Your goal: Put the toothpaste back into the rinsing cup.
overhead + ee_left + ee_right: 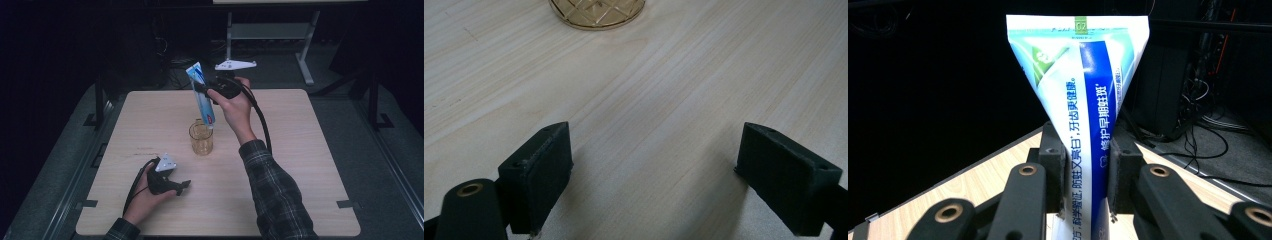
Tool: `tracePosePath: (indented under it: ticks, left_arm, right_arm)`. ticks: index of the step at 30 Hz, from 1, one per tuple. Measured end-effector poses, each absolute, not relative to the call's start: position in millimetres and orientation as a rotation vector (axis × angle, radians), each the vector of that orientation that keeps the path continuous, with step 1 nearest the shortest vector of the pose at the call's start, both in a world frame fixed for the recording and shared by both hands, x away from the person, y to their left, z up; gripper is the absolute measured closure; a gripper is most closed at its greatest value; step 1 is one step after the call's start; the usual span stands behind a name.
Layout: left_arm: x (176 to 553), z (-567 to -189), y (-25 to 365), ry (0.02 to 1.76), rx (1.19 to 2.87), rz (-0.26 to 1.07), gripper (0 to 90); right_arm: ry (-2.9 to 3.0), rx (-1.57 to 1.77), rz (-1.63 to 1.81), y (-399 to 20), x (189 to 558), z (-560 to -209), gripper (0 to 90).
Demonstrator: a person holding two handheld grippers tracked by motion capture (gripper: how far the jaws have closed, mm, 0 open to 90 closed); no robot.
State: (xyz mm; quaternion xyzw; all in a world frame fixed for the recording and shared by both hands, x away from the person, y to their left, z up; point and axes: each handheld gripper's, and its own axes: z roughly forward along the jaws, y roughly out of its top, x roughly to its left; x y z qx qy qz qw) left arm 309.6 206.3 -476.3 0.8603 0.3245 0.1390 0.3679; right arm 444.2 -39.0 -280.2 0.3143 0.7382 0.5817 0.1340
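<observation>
A white and blue toothpaste tube (202, 97) hangs cap down, its lower end at the mouth of an amber glass cup (201, 139) in the middle of the table. My right gripper (204, 88) is shut on the tube partway along its length. In the right gripper view the tube (1083, 100) rises between the two jaws, flat crimped end up, with my right gripper (1087, 175) clamped on it. My left gripper (186, 185) rests low on the table near the front left, open and holding nothing. The left gripper view has my left gripper (656, 165) wide apart over bare wood, with the cup base (597, 11) ahead.
The light wooden table (300, 150) has open surface on all sides of the cup. Beyond its far edge stand a table frame (305, 45) and cables on a dark floor. Dark rails run along both table sides.
</observation>
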Motion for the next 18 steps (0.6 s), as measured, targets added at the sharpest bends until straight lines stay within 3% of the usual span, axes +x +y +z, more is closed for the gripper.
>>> tracePosePath:
  ticks: [18]
  left_arm:
    - [309.4, -476.3, 206.7, 0.824, 2.213, 0.361, 13.6]
  right_arm:
    - [2.181, 0.911, 1.690, -18.9, 451.4, -301.8, 73.0]
